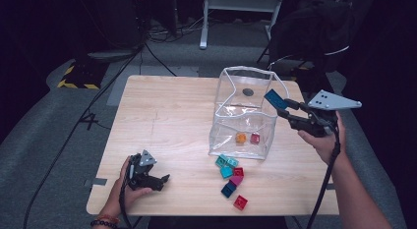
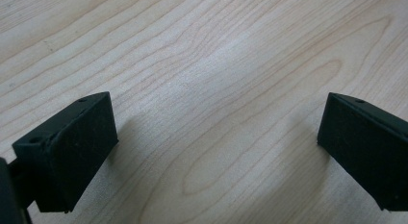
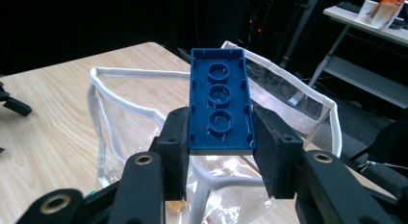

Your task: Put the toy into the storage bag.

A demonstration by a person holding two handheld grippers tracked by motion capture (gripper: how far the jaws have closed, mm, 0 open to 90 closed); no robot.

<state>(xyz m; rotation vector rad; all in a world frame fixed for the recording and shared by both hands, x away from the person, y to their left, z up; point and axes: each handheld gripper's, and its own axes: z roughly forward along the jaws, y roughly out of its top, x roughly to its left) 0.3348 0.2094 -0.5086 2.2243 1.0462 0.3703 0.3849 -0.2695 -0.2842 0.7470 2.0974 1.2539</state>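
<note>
A dark room with cables on the floor surrounds your pale wooden bench (image 1: 162, 121), where a clear plastic bag (image 1: 243, 116) stands open with two small bricks already at its bottom. Your right claw (image 3: 220, 137) is clamped on a blue brick (image 3: 220, 99), held by its two long sides with the hollow underside facing the camera, just at the bag's white rim (image 3: 144, 75). The brick is hard, light moulded plastic; its smooth walls could slip, so the grip across the narrow width with most of its length standing clear of the pads looks right. The bag is soft and thin-walled and will likely buckle if you nudge the rim, so release from above the mouth. Your left claw (image 2: 216, 152) rests on the bench with jaws wide and nothing between them. More loose bricks (image 1: 231, 177) lie in front of the bag.
</note>
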